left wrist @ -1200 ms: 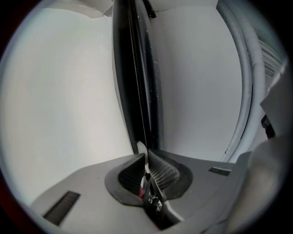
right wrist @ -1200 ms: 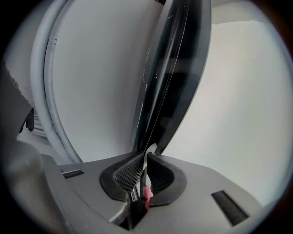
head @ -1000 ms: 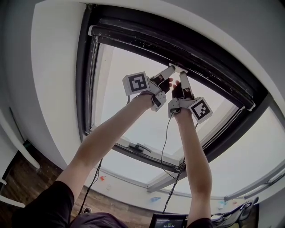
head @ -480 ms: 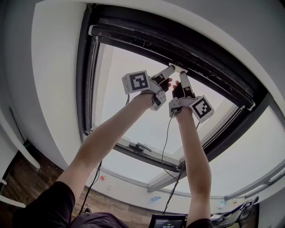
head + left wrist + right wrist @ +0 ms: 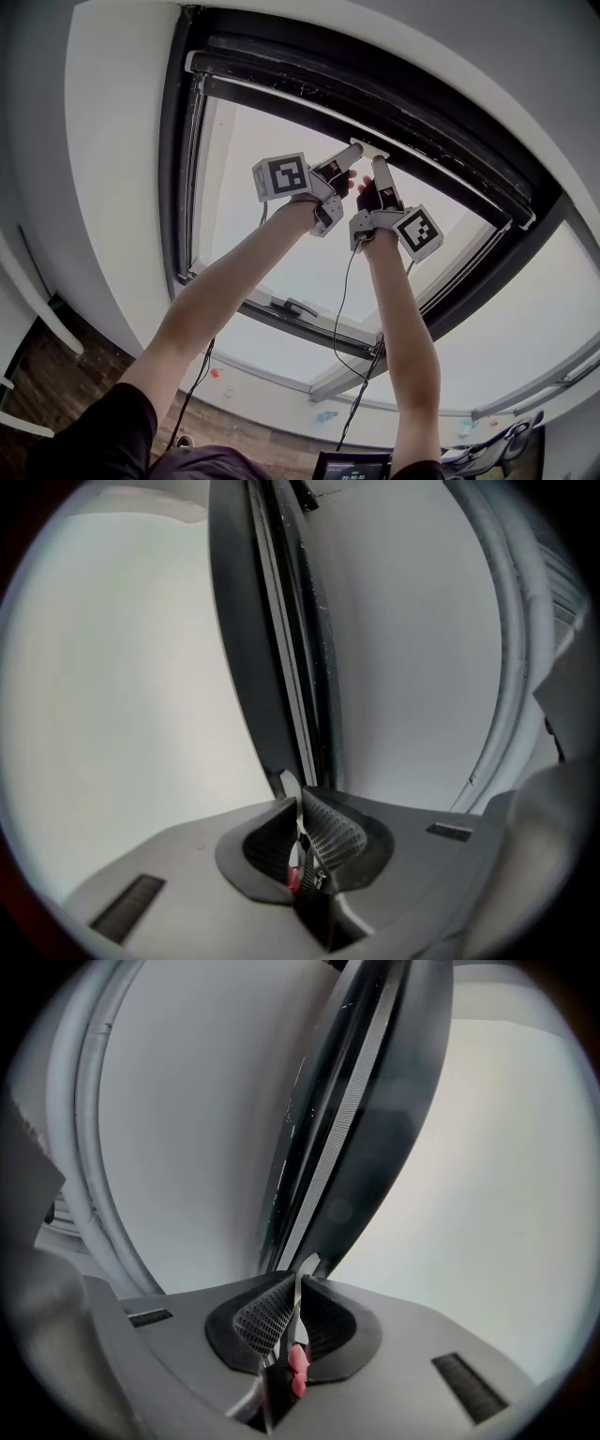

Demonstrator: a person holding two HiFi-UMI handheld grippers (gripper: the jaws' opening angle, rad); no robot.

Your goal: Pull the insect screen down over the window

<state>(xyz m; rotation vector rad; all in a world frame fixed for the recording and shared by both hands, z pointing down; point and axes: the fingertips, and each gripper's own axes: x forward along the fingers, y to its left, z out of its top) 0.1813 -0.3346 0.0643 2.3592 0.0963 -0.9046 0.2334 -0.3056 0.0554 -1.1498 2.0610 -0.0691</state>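
Washed-out daylight floods the pale glass window pane [image 5: 244, 150] behind the left gripper [image 5: 356, 153]. Fisheye distortion bends the dark window frame [image 5: 375, 103] beyond it; corners darken.

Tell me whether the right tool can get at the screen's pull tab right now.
Yes, it seems so: the right tool is shut on the thin white pull tab, beside the left tool, which pinches the same tab. Nothing stands in the way.
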